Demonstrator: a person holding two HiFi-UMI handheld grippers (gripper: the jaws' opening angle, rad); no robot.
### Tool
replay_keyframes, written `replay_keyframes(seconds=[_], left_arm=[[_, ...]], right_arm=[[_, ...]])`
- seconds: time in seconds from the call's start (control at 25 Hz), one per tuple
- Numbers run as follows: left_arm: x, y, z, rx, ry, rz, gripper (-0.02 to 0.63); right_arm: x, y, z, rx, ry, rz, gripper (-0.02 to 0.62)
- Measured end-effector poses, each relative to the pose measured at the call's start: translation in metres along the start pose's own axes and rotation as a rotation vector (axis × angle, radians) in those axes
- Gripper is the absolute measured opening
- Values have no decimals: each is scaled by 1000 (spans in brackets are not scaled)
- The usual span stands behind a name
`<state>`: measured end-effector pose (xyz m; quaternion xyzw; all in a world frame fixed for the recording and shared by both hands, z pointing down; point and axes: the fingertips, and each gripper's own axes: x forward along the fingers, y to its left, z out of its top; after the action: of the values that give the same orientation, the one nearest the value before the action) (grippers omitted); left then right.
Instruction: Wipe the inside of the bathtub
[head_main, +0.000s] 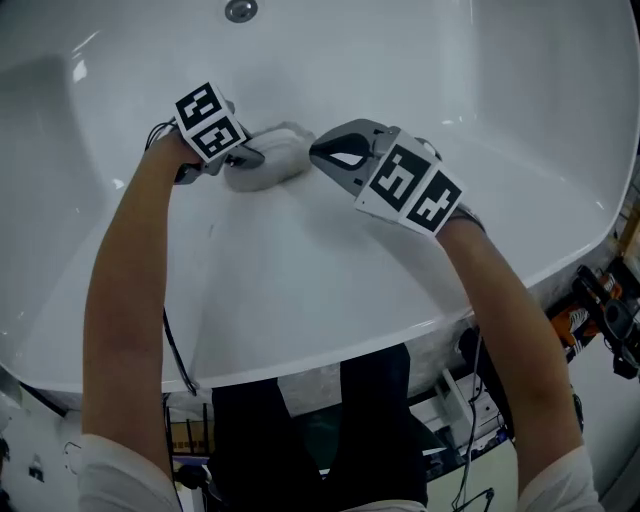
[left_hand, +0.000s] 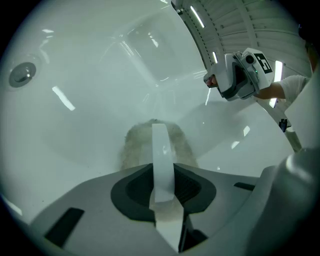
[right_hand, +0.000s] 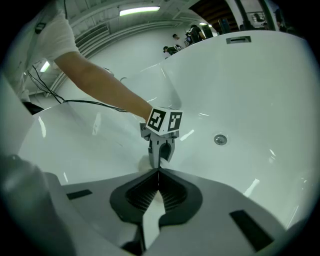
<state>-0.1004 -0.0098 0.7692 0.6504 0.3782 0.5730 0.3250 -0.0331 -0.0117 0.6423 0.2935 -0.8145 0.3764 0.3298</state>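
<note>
Down on the bathtub's (head_main: 420, 70) sloping inner wall, the left tool (head_main: 250, 158) was clamped on a white cloth (head_main: 275, 165), and the right tool (head_main: 318, 150) sat pinched shut, empty, just beside it. Looked like a thin grip imo, so a hard drag could've yanked the cloth loose.

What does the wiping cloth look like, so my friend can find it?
Look inside the big white bathtub, not far from its round metal drain. The left gripper pinches a crumpled pale cloth there. It is the only soft, fluffy thing; everything around it is smooth and hard.
</note>
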Motion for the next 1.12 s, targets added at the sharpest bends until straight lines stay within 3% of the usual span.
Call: replay_keyframes(seconds=[0.16,0.32,0.64,1.12], left_arm=[[5,13,-2,5,-6,24,100],[4,24,-18,20,43,56,100],[-20,42,-67,-41,48,75,100],[-61,18,-120,-63,31,94,100]], right_arm=[[-1,-1,1,12,-17,-17,20],[-3,-5,1,31,-23,-37,20],[10,-11,10,32,8,-38,18],[36,6,48,-25,33,18,19]])
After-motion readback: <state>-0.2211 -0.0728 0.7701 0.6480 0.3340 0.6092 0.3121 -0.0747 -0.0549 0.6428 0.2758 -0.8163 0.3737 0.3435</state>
